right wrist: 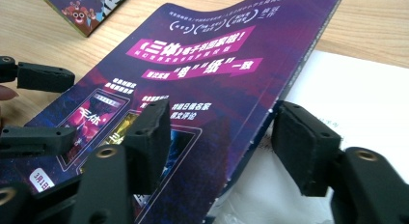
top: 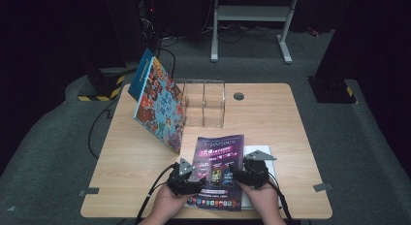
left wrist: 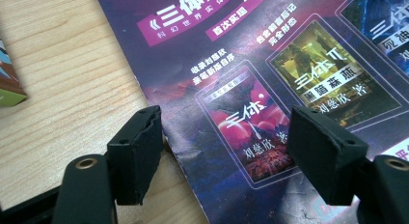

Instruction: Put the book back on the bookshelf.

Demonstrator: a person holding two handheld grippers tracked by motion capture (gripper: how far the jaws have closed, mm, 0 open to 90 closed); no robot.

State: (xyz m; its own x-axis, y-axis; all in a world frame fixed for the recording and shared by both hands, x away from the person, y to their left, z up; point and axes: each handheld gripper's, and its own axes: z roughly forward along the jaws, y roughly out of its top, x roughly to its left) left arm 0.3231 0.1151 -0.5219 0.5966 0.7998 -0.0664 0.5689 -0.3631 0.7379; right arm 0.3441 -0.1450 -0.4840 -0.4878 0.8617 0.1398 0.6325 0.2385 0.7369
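A purple magazine (top: 218,169) with white and pink print lies at the table's front middle. My left gripper (top: 196,179) is at its left edge. In the left gripper view the open jaws (left wrist: 224,151) straddle that edge, one over bare wood, the other over the cover (left wrist: 270,64), neither pressing. My right gripper (top: 237,174) is at the right edge. Its jaws (right wrist: 222,142) stand open around the slightly raised edge of the magazine (right wrist: 207,74), one above the cover, one above a white sheet (right wrist: 357,103).
A colourful picture book (top: 160,106) leans against a clear acrylic stand (top: 203,104) at the back left of the wooden table (top: 271,118). The white sheet (top: 252,149) lies under the magazine's right side. A round cable hole (top: 238,96) sits behind the stand.
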